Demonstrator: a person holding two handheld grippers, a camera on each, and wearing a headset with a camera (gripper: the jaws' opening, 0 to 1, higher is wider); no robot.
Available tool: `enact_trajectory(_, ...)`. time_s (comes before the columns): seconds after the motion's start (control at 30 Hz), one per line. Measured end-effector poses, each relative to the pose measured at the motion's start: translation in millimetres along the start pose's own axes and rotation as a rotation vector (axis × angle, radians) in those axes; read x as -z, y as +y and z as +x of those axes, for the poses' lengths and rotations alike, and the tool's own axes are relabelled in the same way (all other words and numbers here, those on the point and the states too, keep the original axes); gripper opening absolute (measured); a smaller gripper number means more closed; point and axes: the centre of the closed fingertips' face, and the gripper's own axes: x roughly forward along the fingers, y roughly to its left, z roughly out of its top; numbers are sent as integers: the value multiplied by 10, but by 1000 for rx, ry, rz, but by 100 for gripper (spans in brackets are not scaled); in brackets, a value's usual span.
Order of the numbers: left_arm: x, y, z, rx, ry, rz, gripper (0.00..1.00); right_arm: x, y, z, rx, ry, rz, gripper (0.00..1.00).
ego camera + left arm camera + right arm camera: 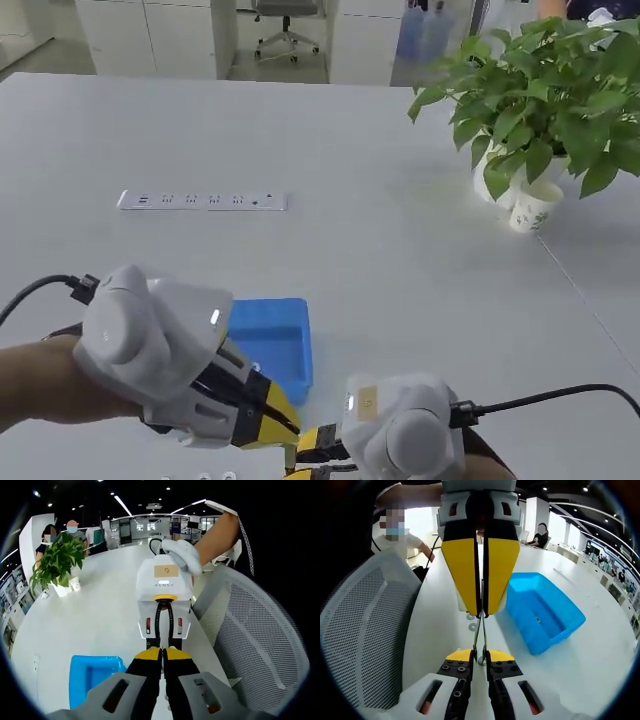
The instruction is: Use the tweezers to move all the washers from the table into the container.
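The two tools met tip to tip low over the near edge of the worktop [380, 150], with a mesh chair [365, 625] just beyond that edge on the person's side. Ahead of them the white surface lay broad and open as far as a power strip [200, 200]. A potted plant [545, 100] and a paper cup [533, 210] stood well apart at the far right, beside a seam or edge in the surface. Beyond the worktop were white cabinets and an office chair [287, 25].

The left tool [480, 612] had its yellow jaws pressed together on one end of the tweezers [480, 634]. The right tool [480, 656] faced it, jaws drawn in on the other end, so both clamped the same thin metal piece between them.

The blue container [545, 612], a shallow rectangular tray, sat just beside the tools. A lone washer [537, 620] lay on its floor. The loose washers [472, 626] were small pale rings lying flat on the worktop near the left tool's tips, between the near edge and the container.
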Motion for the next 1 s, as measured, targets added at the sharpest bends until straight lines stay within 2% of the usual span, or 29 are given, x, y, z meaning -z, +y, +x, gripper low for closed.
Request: enact_trajectory(1.0,-5,22,9,-2,-5,-11,4,18,-9,0,7,21,34,8)
